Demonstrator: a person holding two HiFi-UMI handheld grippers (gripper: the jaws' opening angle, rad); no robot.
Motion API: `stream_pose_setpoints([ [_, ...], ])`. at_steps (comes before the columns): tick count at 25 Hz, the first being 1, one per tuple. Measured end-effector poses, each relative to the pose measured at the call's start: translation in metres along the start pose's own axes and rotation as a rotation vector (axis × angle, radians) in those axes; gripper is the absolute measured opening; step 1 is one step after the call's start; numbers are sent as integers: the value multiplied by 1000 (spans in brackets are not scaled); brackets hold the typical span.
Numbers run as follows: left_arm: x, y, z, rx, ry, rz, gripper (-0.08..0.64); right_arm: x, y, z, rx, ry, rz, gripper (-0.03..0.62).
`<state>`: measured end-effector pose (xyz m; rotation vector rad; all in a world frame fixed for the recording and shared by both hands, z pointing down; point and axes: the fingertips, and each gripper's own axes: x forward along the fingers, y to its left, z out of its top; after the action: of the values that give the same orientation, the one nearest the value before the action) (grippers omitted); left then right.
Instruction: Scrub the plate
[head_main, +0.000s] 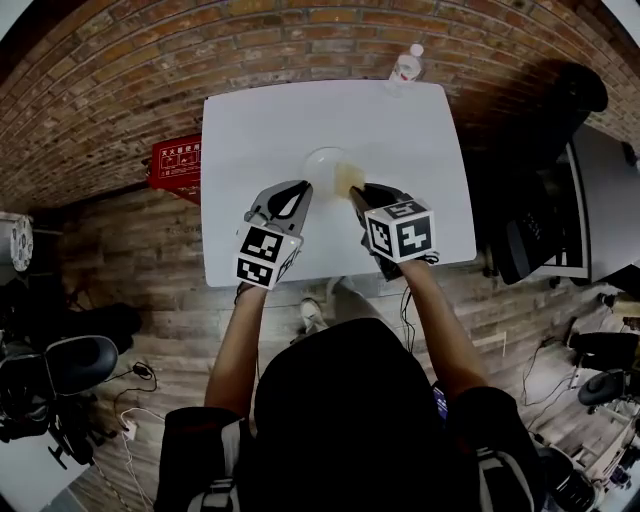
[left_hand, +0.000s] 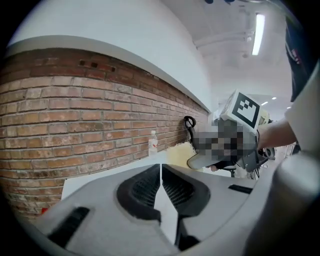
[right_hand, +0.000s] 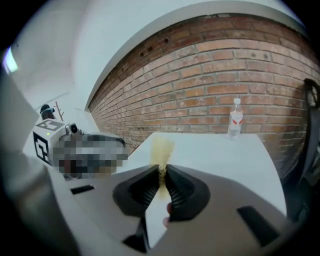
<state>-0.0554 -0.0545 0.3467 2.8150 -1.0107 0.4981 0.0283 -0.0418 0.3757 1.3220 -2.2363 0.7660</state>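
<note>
A pale round plate (head_main: 325, 165) hangs over the white table (head_main: 250, 140). My left gripper (head_main: 300, 190) is shut on its near left rim. In the left gripper view the plate (left_hand: 161, 170) shows only as a thin white edge pinched between the dark pads of the left gripper (left_hand: 161, 176). My right gripper (head_main: 358, 192) is shut on a yellow sponge (head_main: 348, 178) that lies against the plate's right side. In the right gripper view the sponge (right_hand: 162, 149) sticks up out of the closed right gripper (right_hand: 162, 172). The left gripper view also shows the sponge (left_hand: 180, 153).
A water bottle (head_main: 405, 68) stands at the table's far edge by the brick wall, and it shows as the bottle (left_hand: 153, 144) and the bottle (right_hand: 234, 120) in the gripper views. A red box (head_main: 175, 165) lies on the floor at left. Office chairs (head_main: 535, 235) stand at right.
</note>
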Motion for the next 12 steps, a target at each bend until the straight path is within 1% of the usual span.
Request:
stream_pose_setpoints([
  [2, -15, -1, 4, 4, -9, 19, 28, -11, 9, 6, -10, -33, -5, 41],
  [5, -36, -3, 12, -12, -32, 35, 23, -26, 22, 15, -25, -80, -12, 41],
  [9, -63, -12, 27, -36, -52, 33, 20, -47, 39, 27, -50, -143, -19, 41],
  [12, -82, -20, 45, -38, -94, 29, 20, -61, 54, 34, -66, -182, -17, 41],
])
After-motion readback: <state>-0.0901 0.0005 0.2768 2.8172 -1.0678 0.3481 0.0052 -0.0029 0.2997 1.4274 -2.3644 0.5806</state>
